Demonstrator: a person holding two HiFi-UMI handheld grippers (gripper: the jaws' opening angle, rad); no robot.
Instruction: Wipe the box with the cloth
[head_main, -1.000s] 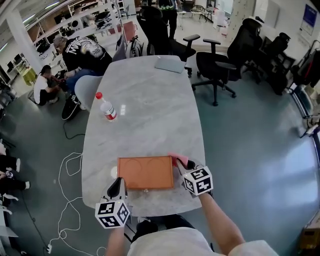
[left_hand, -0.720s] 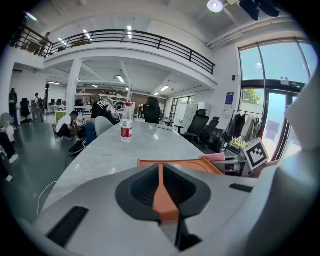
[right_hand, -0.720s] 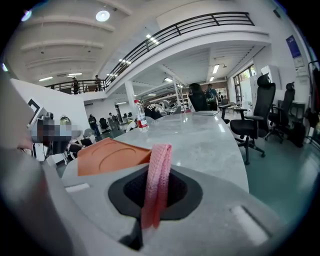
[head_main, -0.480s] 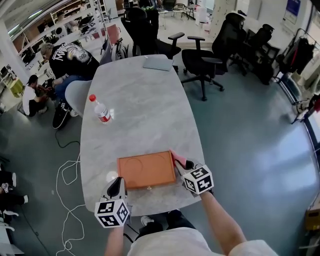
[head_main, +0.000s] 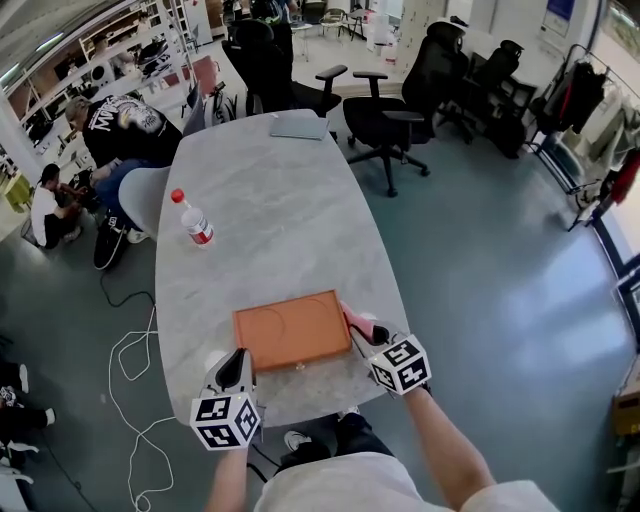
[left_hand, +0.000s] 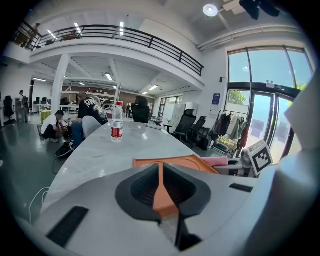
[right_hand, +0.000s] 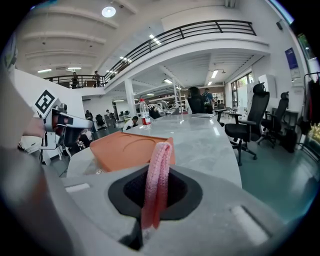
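While the head view has swung over the last second, the layout hasn't changed. The flat orange rectangular box (head_main: 290, 332) sits at the near end of the grey marble counter (head_main: 270, 200). The left tool (head_main: 238, 368) is at its near-left corner, and the right tool (head_main: 368, 330) holds the pink knitted cloth (head_main: 352, 316) at its right end. No wipe stroke has started yet, I'd say. The box's long axis runs left-right across the person, right end slightly farther off, ring-grooved broad face up.

Left gripper view: jaws narrow, pinched on the box corner. It reads as the anchor.

Right gripper view: jaws clamped on the folded cloth, which stands up between them. Its tip is at the box's end, but I can't tell whether it touches.
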